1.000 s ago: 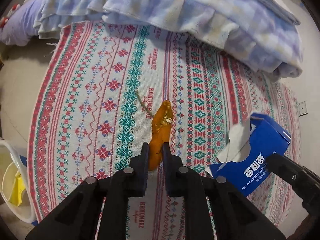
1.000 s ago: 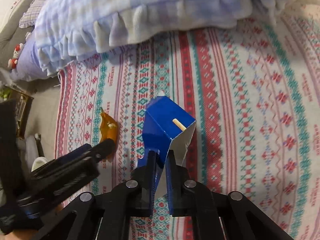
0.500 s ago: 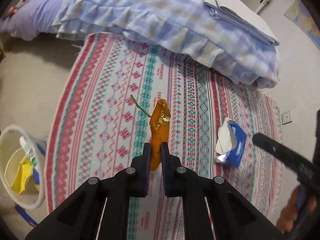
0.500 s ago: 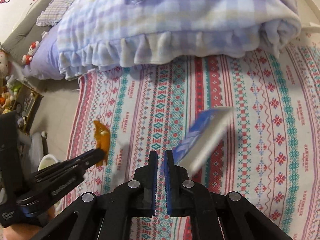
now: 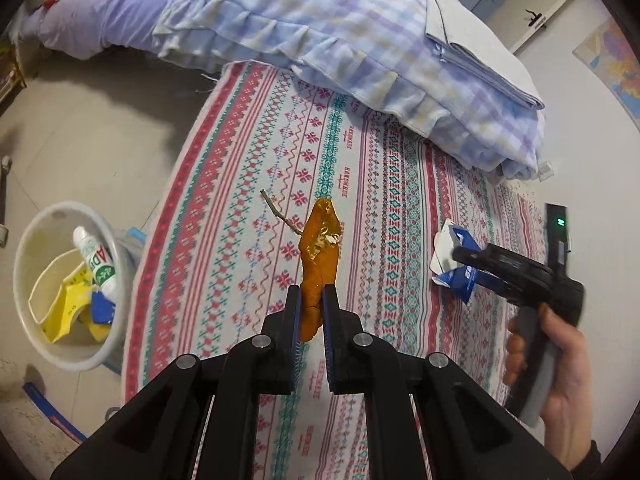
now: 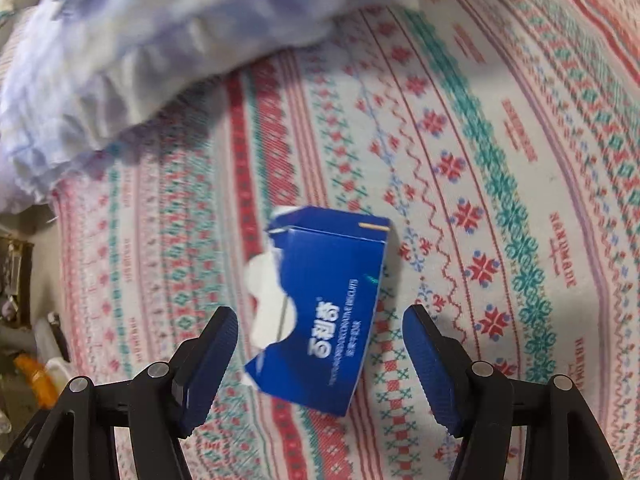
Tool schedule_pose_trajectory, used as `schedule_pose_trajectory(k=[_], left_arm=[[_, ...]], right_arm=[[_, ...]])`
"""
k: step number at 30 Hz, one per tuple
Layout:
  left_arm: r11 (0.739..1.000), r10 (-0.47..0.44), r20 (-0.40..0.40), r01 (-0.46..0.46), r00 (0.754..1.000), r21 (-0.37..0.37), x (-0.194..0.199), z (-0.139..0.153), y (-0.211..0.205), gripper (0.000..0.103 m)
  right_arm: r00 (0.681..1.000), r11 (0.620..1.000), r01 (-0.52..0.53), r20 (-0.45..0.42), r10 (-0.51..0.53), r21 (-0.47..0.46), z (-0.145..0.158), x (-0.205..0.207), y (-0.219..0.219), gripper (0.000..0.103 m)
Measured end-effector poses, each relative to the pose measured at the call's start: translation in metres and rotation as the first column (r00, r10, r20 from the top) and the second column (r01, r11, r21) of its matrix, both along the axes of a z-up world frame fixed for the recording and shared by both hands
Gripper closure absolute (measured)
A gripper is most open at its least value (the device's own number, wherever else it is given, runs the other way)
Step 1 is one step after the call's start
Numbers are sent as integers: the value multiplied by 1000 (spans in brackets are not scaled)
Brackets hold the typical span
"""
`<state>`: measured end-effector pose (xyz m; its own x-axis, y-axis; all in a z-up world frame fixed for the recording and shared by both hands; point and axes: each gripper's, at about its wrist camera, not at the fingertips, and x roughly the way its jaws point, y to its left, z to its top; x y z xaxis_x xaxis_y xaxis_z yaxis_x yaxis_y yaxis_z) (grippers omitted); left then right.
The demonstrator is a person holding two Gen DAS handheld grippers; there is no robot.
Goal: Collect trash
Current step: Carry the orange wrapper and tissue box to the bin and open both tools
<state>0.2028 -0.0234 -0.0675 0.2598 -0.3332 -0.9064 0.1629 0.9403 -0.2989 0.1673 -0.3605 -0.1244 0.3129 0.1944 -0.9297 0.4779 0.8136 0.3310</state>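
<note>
Here the rug (image 5: 248,184) fills most of both views, its red and teal bands woven again and again with the word "HANDMADE". Beyond both claws lies the checked quilt (image 5: 320,28), with a folded sheet (image 5: 476,40) on top. Left of the left claw (image 5: 307,312) stands the white bin (image 5: 28,248); inside it a tube (image 5: 98,264) shows the letters "AD", among yellow and blue scraps.

The left claw is pinching the orange peel (image 5: 320,248), which sticks up past its tips, a thin twig (image 5: 280,216) at its upper edge. A second ago no bin showed in that view.

The blue box (image 6: 324,308) lies flat on the rug between the right claw's (image 6: 320,344) spread fingers (image 6: 432,368), untouched; the jaws are opening. Its print reads "MILK FLAVORED DECORATIVE BISCUITS" under white Chinese characters. A second ago that claw was clamped on the box, which stood on end. From the left view a hand (image 5: 560,364) grips the right tool.
</note>
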Motion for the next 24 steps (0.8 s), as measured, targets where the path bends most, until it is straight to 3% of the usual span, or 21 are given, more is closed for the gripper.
schedule_pose_trajectory(k=[5,7,15,24], left_arm=[[1000,7,16,-7,1000,4,-4,9,20,93],[1000,15,15,-15,1000,1,-4,10,29,93],[996,87,13,-87,996,-8,-5,15,75,93],[975,221,-6,-221,975,-12,-9,12,151,93]], right_arm=[[999,999,-23,-35,22,-30,-15,13,17,31],[998,998,-47,-41,45,-51,-15,18,23,62],[992,985,-121,30,125,-122,11,31,48,62],[941,945,-312,107,321,-93,29,41,140,62]])
